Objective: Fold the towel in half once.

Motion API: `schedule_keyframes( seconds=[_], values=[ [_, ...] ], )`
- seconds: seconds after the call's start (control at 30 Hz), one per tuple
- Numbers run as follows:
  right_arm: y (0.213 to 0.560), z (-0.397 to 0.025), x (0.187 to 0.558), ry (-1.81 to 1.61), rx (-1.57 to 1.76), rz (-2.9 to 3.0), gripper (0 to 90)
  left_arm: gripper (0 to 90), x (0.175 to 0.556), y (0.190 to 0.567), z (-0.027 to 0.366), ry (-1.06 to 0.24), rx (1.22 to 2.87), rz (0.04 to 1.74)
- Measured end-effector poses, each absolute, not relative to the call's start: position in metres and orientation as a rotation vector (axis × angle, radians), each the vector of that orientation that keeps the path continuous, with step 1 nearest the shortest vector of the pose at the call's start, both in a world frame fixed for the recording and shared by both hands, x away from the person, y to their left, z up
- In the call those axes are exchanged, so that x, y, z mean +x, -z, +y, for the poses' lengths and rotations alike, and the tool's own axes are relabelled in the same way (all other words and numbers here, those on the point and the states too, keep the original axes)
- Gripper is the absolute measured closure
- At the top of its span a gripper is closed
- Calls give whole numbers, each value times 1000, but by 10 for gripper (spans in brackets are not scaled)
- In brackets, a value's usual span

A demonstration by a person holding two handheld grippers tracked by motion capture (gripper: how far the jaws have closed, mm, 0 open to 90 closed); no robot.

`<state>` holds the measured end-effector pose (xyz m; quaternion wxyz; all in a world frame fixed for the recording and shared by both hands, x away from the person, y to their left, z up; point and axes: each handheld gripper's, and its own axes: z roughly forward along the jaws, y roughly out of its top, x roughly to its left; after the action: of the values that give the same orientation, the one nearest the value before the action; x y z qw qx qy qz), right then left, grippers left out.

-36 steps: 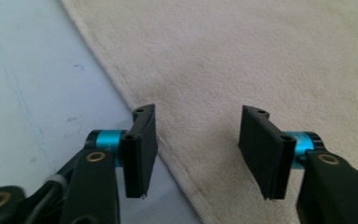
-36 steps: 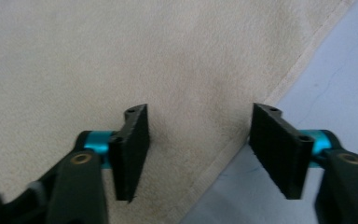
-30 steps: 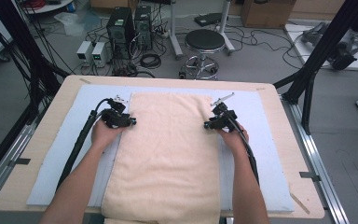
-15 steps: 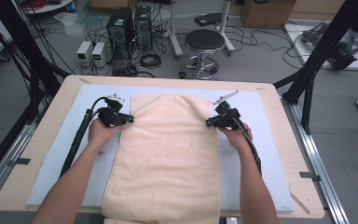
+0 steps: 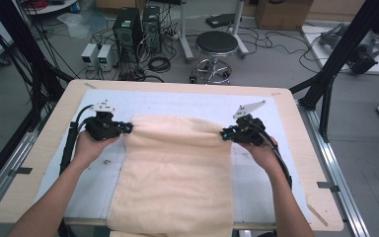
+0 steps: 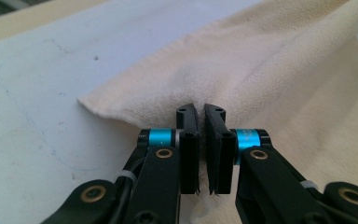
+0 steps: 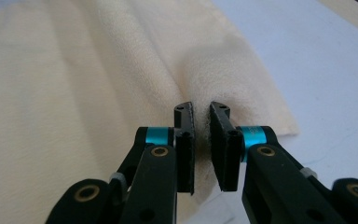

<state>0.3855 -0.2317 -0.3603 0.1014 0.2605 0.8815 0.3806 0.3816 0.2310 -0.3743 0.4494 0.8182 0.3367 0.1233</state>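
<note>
Fingers point(image 6: 213, 154) of my left gripper point(image 5: 126, 128) and right gripper point(image 5: 223, 134) pinch the towel's point(image 5: 177, 173) far corners on the bench point(image 5: 44, 163); next I judge a level fold toward me

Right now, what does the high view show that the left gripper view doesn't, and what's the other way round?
The high view takes in the whole cream towel on the table, both hands, the right gripper at the towel's far right corner, and the stool and computer towers on the floor beyond. The left gripper view gives the close detail: the left gripper with its jaws closed on a fold of towel, and faint pen lines on the white mat. Both show the towel, the mat and the left gripper.
</note>
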Motion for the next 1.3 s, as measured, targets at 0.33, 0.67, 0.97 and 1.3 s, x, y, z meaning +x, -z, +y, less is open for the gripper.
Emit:
schedule_keyframes(
  seconds=[0.33,0.67,0.97,1.3],
  values=[
    [378,-239,334,-1110,738,2632,789,832,335,388,230,-312,2108,740],
    [416,-239,319,-1069,784,2708,655,711,321,418,233,-241,2196,741],
    [384,-245,337,-1161,812,2618,504,582,339,391,240,-303,2090,782],
    [406,-231,391,-1015,984,2591,472,550,386,413,225,-347,2137,942]
  ],
)
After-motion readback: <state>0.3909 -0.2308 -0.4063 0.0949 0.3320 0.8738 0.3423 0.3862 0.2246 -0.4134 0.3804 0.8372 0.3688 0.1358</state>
